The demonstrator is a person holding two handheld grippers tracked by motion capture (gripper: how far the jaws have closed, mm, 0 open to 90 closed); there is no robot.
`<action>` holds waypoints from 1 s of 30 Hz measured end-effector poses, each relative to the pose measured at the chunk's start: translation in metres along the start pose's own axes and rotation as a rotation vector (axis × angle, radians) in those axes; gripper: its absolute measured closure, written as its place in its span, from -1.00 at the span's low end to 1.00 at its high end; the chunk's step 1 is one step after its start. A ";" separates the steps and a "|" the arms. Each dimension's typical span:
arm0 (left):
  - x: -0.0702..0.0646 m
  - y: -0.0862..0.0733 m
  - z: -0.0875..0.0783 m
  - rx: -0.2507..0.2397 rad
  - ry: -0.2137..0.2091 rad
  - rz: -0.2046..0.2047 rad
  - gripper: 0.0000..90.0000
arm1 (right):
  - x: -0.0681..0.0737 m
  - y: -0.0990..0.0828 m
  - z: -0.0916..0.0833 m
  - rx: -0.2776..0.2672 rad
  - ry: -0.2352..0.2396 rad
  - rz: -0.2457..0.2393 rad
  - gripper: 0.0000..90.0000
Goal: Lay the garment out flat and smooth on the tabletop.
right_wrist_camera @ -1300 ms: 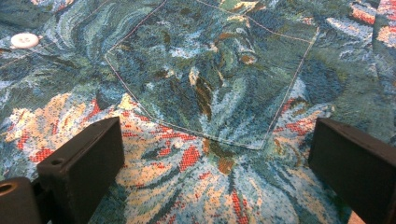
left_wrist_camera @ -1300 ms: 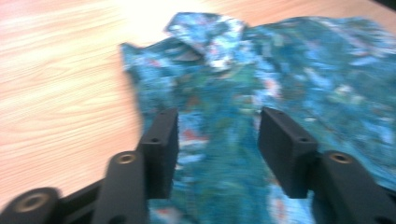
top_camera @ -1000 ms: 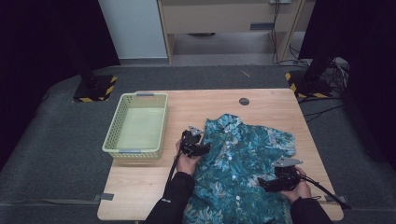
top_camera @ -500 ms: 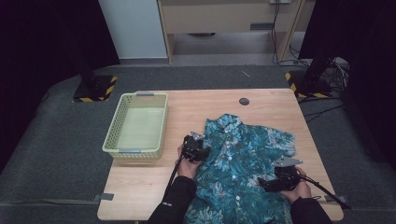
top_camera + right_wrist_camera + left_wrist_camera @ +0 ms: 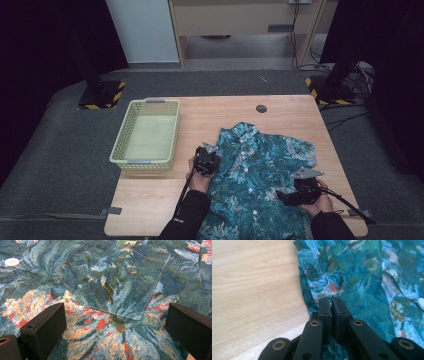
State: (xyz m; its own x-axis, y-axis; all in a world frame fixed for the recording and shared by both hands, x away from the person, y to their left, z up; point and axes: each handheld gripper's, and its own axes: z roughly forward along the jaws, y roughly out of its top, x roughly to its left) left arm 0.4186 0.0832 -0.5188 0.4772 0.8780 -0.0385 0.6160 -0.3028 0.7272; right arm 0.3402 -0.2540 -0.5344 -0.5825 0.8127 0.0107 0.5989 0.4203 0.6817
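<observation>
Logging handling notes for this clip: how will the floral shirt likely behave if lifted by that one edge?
The shirt will probably be floppy: it lies flat with soft folds, so it should drape and sag from the left tool, whose jaws are closed at its edge. It looks like thin fabric, so likely light. It may drag across the table rather than lift cleanly.

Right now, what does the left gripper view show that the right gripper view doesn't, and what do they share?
Left gripper view: bare wooden table beside the shirt's edge, and the left gripper with its jaws closed together at that edge. Right gripper view: a stitched chest pocket, a white button, and the right gripper with its jaws wide apart over the fabric. Both: the blue-green floral shirt.
</observation>
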 end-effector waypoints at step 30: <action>0.049 -0.005 -0.066 -0.078 0.141 -0.006 0.53 | 0.000 0.000 0.000 0.004 -0.003 0.003 -0.92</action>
State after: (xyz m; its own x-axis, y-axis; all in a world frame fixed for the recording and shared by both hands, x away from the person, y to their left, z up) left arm 0.3977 0.1522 -0.4792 0.3773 0.9248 0.0498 0.5653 -0.2725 0.7786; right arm 0.3398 -0.2537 -0.5340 -0.5792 0.8151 0.0109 0.6029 0.4193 0.6788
